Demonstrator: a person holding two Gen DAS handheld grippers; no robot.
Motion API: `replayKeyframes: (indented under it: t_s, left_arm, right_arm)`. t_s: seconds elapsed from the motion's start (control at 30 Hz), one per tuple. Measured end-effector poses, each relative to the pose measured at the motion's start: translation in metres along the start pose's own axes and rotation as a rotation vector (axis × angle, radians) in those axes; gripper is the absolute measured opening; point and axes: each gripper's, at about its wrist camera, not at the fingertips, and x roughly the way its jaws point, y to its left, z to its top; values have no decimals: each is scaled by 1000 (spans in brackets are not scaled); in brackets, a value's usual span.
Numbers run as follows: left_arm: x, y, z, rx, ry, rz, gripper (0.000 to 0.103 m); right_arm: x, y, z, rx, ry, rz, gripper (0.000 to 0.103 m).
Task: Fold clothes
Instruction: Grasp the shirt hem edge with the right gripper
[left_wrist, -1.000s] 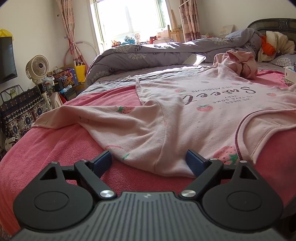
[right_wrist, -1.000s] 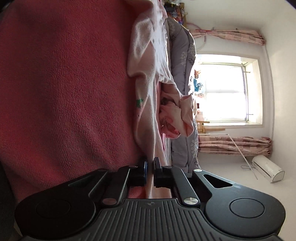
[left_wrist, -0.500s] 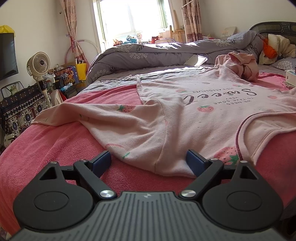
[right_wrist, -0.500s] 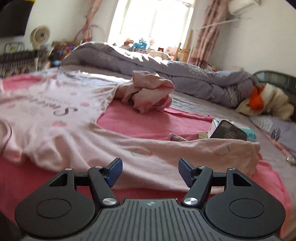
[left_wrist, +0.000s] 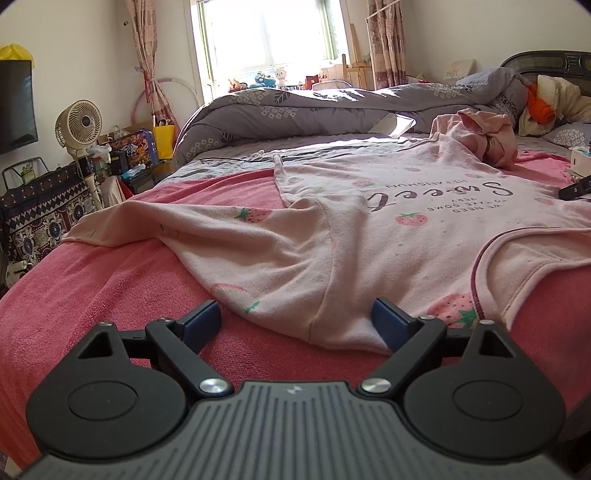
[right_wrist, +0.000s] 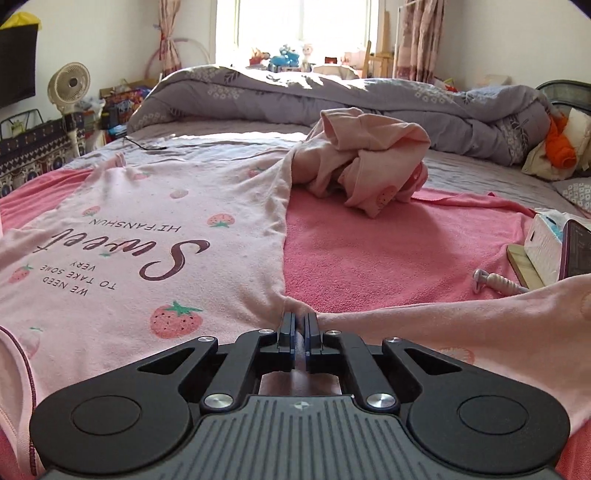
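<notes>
A pink strawberry-print shirt (left_wrist: 388, 206) with "Sweet" lettering lies spread face up on the pink bed cover (left_wrist: 110, 295), collar toward me. My left gripper (left_wrist: 295, 321) is open, its fingers either side of the shirt's near shoulder fold, low over the bed. In the right wrist view the same shirt (right_wrist: 147, 236) lies at left, and my right gripper (right_wrist: 302, 325) is shut on the fabric where the sleeve (right_wrist: 461, 325) meets the body. A crumpled pink garment (right_wrist: 369, 166) lies beyond.
A rolled grey quilt (right_wrist: 332, 96) lies across the far side of the bed. A tissue box and phone (right_wrist: 554, 251) and a small screw-like object (right_wrist: 495, 282) lie at right. A fan (left_wrist: 77, 125), bags and clutter stand beside the bed at left.
The right gripper swung from a sideways tilt to level, opened, then closed on the shirt at the sleeve seam. The left gripper stayed open and barely moved.
</notes>
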Motion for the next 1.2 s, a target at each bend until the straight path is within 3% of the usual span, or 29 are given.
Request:
replayKeyframes:
  t_s: [0.2, 0.3, 0.37, 0.43, 0.57, 0.6, 0.63, 0.7, 0.77, 0.83, 0.87, 0.93, 1.03, 1.2]
  left_arm:
    - [0, 0, 0, -1, -5, 0, 91]
    - [0, 1, -1, -4, -8, -5, 91]
    - [0, 1, -1, -6, -9, -8, 91]
    - [0, 1, -1, -6, -10, -8, 91]
    - [1, 0, -1, -7, -10, -6, 92]
    - [1, 0, -1, -7, -10, -5, 92]
    - [1, 0, -1, -8, -9, -3, 92]
    - [0, -1, -2, -11, -9, 1, 92]
    - [0, -1, -2, -12, -9, 2, 92]
    - [0, -1, -2, -12, -9, 0, 92]
    - [0, -1, -2, -13, -9, 1, 92]
    - [0, 0, -2, -13, -9, 4, 92]
    - [0, -1, -1, -12, -7, 7, 92]
    - [-1, -2, -1, -11, -5, 10, 92]
  right_arm:
    - [4, -18, 5, 57, -21, -118, 2]
    - [1, -51, 9, 196, -9, 15, 5]
    - [-7, -67, 10, 248, -17, 64, 15]
    - [-16, -72, 12, 220, -39, 14, 60]
    - [-11, -55, 11, -20, -32, -105, 78]
    - [-1, -51, 9, -66, -4, -118, 88]
    - [12, -49, 7, -91, 45, -119, 89]
    - [24, -58, 1, 7, 62, -85, 89]
    - [21, -64, 0, 61, 54, -35, 72]
    - [13, -62, -3, 49, 38, -14, 38]
    - [8, -60, -5, 43, 30, -5, 32]
    - [2, -65, -4, 91, 7, -9, 8]
    - [-6, -75, 0, 183, -36, -7, 6]
    - [-17, -68, 14, 152, -105, -24, 6]
